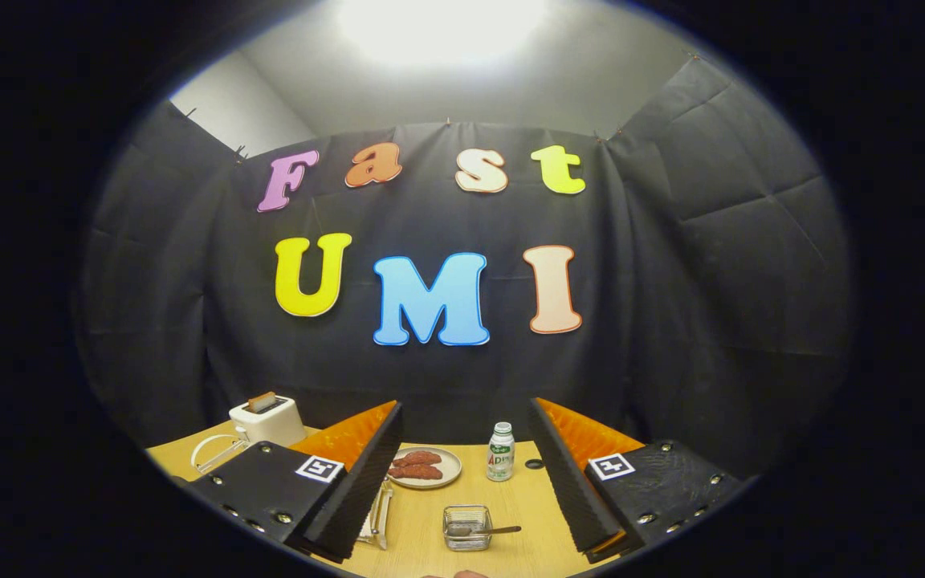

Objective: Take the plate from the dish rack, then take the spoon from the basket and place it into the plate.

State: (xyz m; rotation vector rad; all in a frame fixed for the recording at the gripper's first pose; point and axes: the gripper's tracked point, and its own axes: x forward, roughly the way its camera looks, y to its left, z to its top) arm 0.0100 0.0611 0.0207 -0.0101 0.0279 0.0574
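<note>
Claw [462, 482] wide, holding nothing, above the desk [511, 514]; spoon [485, 531] lies in its basket [466, 527] between the fingers; I judge both steps left.

Spoon [482, 531] lying in clear basket [466, 527], handle overhanging rim.

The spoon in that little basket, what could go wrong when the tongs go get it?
The spoon sticks out over the small clear basket, so the open tongs might tip or drag the basket. The bottle stands right beside the plate and could get knocked. The plate already holds food, leaving little room.
</note>
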